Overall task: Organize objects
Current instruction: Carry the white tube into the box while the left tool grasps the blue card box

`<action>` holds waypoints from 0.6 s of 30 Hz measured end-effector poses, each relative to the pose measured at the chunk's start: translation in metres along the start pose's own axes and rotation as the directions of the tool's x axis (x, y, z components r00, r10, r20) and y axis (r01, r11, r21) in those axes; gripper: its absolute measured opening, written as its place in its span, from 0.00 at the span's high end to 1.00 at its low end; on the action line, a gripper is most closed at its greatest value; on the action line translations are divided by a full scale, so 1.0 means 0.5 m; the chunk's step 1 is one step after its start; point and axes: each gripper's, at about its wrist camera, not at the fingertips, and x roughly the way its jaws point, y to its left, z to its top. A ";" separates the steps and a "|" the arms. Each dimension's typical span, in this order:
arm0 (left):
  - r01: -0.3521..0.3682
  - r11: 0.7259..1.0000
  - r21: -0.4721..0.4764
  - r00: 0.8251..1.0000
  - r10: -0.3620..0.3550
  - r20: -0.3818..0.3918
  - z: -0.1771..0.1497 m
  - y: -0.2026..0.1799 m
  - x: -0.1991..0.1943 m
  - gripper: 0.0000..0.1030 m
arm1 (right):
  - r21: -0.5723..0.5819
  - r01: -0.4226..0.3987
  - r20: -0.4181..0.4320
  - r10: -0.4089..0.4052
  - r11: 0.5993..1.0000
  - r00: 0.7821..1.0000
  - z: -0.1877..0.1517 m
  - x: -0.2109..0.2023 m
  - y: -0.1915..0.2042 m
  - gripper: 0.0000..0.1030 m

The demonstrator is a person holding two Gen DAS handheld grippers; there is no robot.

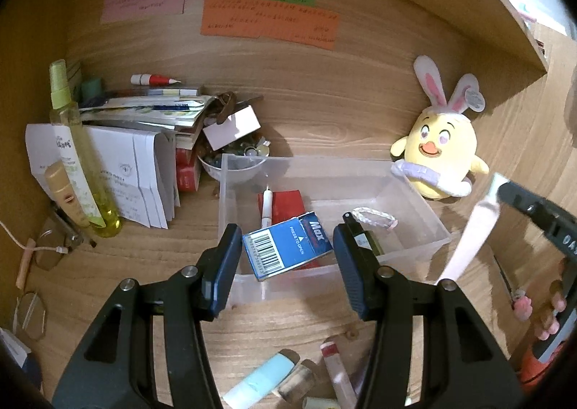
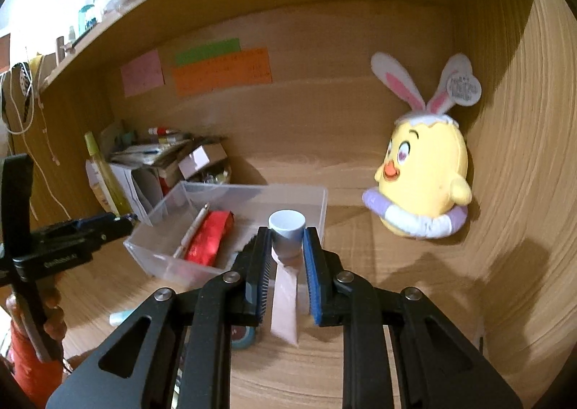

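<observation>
A clear plastic bin (image 1: 414,199) sits on the wooden desk; it also shows in the right wrist view (image 2: 252,189). In it lie a blue Max staples box (image 1: 288,246), a red packet (image 1: 285,203), a white pen (image 1: 267,207) and a small braided loop (image 1: 375,218). My left gripper (image 1: 286,264) is open, its jaws on either side of the staples box above the bin's near wall. My right gripper (image 2: 286,264) is shut on a pink tube with a white cap (image 2: 286,225), held above the desk just in front of the bin. The tube also shows in the left wrist view (image 1: 472,232).
A yellow chick plush with bunny ears (image 1: 440,156) leans at the back right (image 2: 422,178). Papers, a yellow-green spray bottle (image 1: 75,142) and a bowl of small items (image 1: 234,156) crowd the left. Tubes (image 1: 259,380) lie on the desk near me. Coloured notes (image 1: 270,23) hang on the back wall.
</observation>
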 end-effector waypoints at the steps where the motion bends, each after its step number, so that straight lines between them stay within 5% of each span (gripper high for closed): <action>1: -0.001 1.000 -0.002 1.000 0.001 -0.003 0.002 0.001 0.003 0.49 | -0.002 -0.001 0.010 0.001 1.000 1.000 0.007 -0.004 0.001 0.84; 11: 0.005 1.000 -0.024 1.000 -0.006 -0.021 0.023 0.015 0.035 0.49 | -0.031 -0.007 0.117 0.011 0.999 0.993 0.079 -0.030 0.012 0.84; 18: -0.009 1.000 0.000 0.999 0.009 -0.048 0.032 0.008 0.076 0.49 | -0.068 0.033 0.103 -0.026 0.997 0.994 0.101 0.026 0.028 0.84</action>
